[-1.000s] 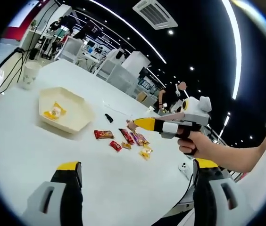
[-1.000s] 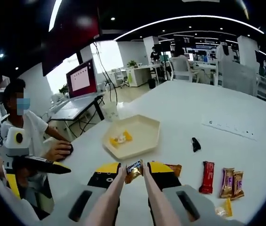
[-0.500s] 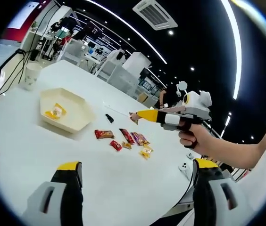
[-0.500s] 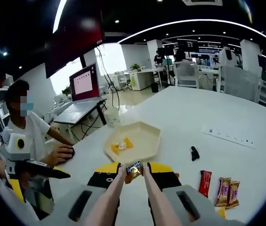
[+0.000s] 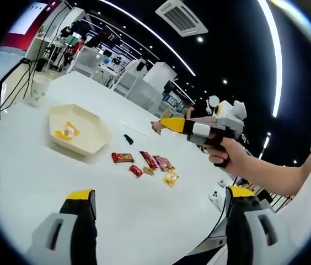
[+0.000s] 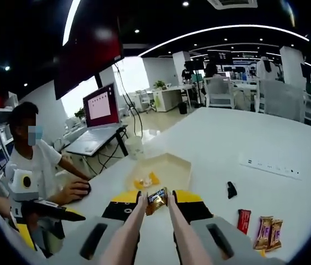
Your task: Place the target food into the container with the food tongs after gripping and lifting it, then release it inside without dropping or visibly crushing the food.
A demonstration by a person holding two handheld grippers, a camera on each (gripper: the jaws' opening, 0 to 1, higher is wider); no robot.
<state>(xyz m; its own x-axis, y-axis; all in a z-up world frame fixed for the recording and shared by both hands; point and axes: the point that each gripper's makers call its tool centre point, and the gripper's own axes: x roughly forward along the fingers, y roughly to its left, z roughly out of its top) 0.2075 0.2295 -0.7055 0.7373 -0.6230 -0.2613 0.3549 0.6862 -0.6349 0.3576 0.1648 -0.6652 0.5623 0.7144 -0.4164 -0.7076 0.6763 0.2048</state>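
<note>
You are mid-carry: your right gripper (image 6: 154, 205) squeezes the food tongs (image 6: 144, 232), whose two arms have closed to a narrow gap and pinch one wrapped candy (image 6: 156, 198) at their tips. In the right gripper view the candy hangs clear of the table (image 6: 266, 138), with the cream hexagonal container (image 6: 175, 165) just beyond it at about 12 o'clock.

From the left gripper view your right gripper (image 5: 169, 125) sits at 1 o'clock, well above the table (image 5: 34, 182) and to the right of the container (image 5: 86, 135), which lies at 10 o'clock.

Next, I judge you need to bring the tips forward over the container, lower them inside the rim, then ease your grip so the candy drops without a squeeze.

Count: one container holding one yellow-wrapped sweet (image 5: 66, 132); about five loose candies (image 5: 144, 163) on the table; one small black object (image 5: 128, 139); one paper cup (image 5: 38, 88). Your left gripper (image 5: 158, 218) has its jaws spread wide, holding nothing.
</note>
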